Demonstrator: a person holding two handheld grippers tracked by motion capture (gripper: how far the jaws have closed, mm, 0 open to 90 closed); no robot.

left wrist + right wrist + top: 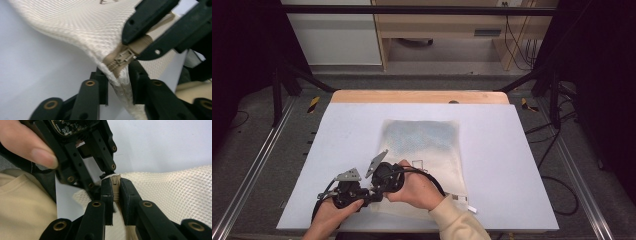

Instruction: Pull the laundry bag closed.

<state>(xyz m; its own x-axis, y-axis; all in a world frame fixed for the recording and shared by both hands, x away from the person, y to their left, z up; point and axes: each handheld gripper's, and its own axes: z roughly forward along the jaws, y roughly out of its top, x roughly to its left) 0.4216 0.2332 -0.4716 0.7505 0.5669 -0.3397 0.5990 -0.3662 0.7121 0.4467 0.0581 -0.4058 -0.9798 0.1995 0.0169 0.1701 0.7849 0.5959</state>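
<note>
Cream mesh bag [424, 150] corner (zipper [122, 58] partly hidden) pinched by left gripper [117, 82] and right gripper [115, 188].

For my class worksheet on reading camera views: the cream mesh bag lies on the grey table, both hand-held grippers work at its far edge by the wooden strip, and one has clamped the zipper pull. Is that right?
Not quite. The two hand-held grippers work at the near corner of the mesh bag, close to the person, not at the far edge, as the high view shows. The rest holds: the bag lies on the grey table, and one gripper clamps the zipper pull.

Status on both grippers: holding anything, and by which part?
Both hold the mesh bag at its near corner: left gripper pinches the fabric edge beside the zipper, right gripper clamps the zipper slider.
</note>
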